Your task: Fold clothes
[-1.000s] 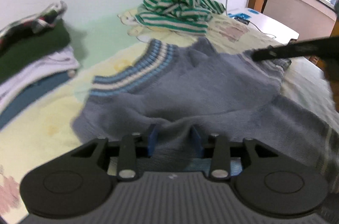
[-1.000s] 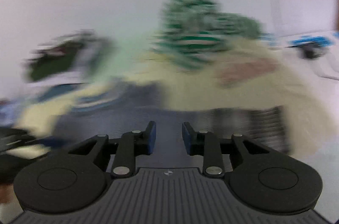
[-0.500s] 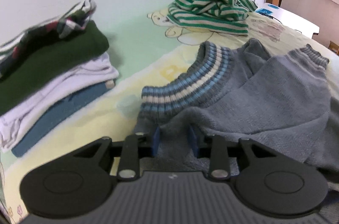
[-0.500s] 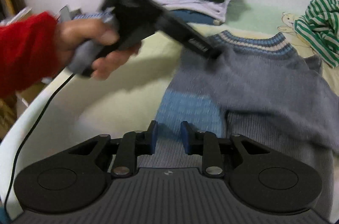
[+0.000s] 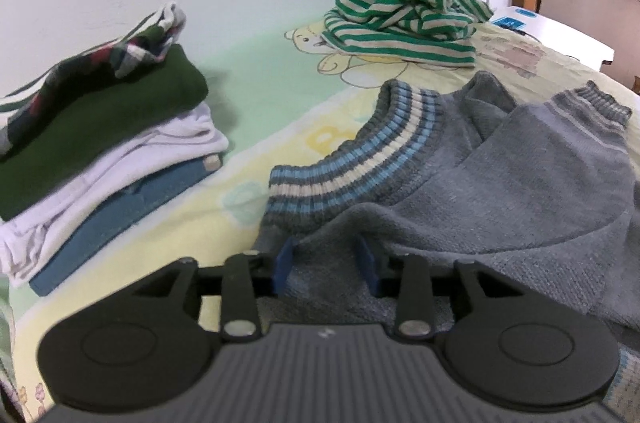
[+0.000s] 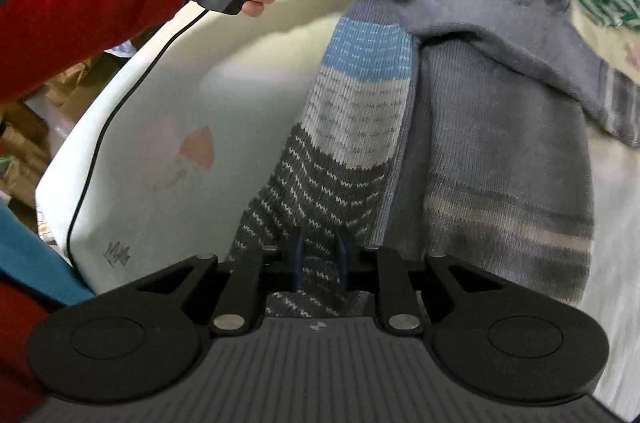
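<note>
The left gripper, its jaws opening, straddles the sweater near the collar on the bed. The right gripper, its jaws closing, has the hem between its pads. The knit looks thick, soft and floppy, so it will likely sag; ribbed edges seem the surest holds.

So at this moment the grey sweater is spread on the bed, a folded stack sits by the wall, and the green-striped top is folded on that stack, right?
Not quite. The green-striped top is not on the folded stack; it lies crumpled in its own heap on the bed, beyond the grey sweater. The left wrist view shows this.
</note>
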A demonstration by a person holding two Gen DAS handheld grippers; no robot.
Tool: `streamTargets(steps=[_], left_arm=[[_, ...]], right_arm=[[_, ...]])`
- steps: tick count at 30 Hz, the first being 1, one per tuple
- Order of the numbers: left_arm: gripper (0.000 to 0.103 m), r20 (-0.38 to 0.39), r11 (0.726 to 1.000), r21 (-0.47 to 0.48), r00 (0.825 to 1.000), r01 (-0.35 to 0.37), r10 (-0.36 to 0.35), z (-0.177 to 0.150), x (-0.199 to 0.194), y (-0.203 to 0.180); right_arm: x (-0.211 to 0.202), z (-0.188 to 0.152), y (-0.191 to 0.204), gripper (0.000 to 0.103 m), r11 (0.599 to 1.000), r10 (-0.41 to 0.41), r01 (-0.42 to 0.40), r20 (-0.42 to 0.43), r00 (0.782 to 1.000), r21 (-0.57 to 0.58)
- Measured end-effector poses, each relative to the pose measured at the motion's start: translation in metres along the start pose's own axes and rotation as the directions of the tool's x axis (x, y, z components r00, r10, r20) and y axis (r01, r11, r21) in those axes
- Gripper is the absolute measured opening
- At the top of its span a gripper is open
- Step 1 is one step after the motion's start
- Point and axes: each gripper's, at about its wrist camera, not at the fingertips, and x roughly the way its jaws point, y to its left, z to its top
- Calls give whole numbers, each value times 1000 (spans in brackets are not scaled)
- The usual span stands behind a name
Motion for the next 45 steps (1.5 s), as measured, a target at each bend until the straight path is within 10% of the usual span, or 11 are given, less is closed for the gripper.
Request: streamTargets(steps=[4,7,11,17,24,26,32,45], left_arm=[[44,-26,999,10,999,-46,46,8,-4,-4],[38,-3,996,55,998,-69,69,17,-27,-16],[46,-15,993,103,998,-54,56,18,-42,-36],[46,-94,997,42,994,-59,63,7,-21,-54],[50,-107,998,-8,993,-55,54,5,-15,-52],[51,-108,999,-28,993,-45,42,4,-15,-48],[58,-98,999,-30,994,-41,38,2,-13,-46],[68,-81,999,25,996,-28,30,0,-14,-46]], right_arm=[[-10,10,-21,16,998,64,-65,43,997,24],[-38,13,-71,20,985,-45,13,181,982,170],[-63,12,-157,28,881,-359,249,226,906,403],[-58,11,-247,37,734,-519,295,224,825,611],[-38,25,-272,40,770,-502,273,285,816,576],[-34,24,-270,22,789,-496,282,295,817,546],[-41,30,-277,11,803,-499,286,326,803,523],[-82,39,-279,3,689,-701,407,409,584,600]])
